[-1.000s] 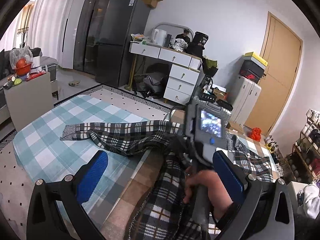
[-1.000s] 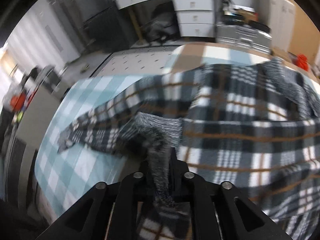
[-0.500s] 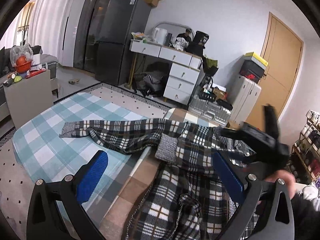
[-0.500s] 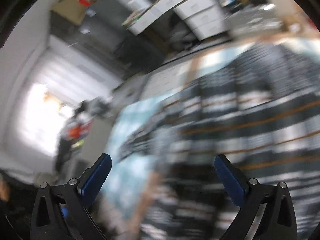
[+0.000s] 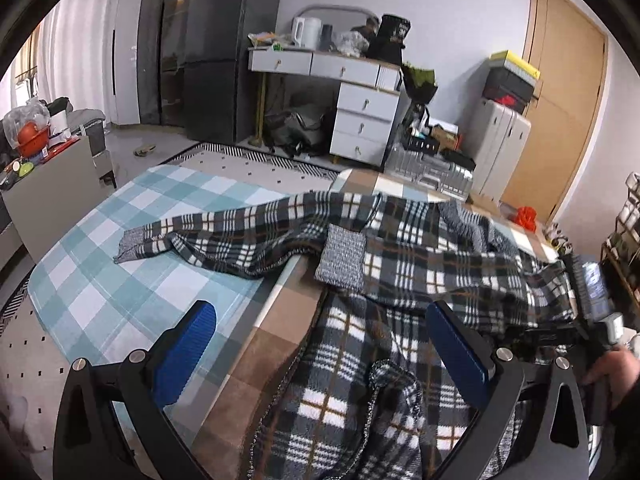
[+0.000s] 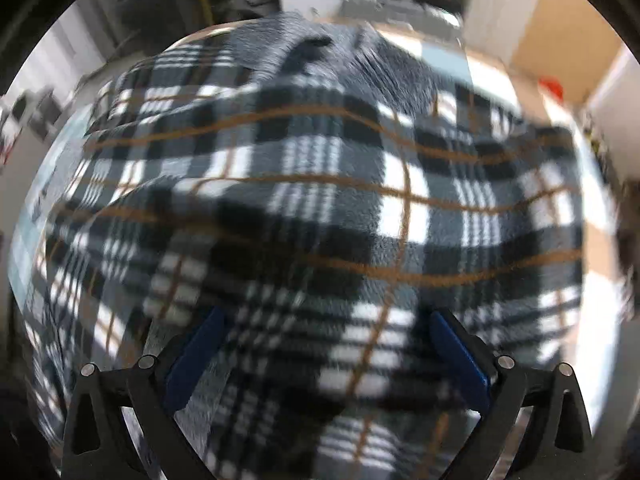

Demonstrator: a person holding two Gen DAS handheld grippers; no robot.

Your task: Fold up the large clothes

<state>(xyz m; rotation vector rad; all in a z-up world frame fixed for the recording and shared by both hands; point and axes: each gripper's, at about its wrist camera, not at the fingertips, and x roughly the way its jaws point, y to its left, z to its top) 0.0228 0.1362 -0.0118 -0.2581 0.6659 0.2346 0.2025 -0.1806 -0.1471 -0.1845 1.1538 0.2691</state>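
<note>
Plaid garment (image 5: pixel 404 264) sprawls across the checked tabletop (image 5: pixel 120 280), one sleeve reaching left. My left gripper (image 5: pixel 320 344) and right gripper (image 6: pixel 324 352) both hover over it, fingers apart and empty.

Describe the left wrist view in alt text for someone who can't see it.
A dark plaid garment lies rumpled across a checked table cover, one sleeve stretched left. The left hand-held gripper hangs open above it, holding nothing. Behind stand a dark fridge and a white dresser.
</note>
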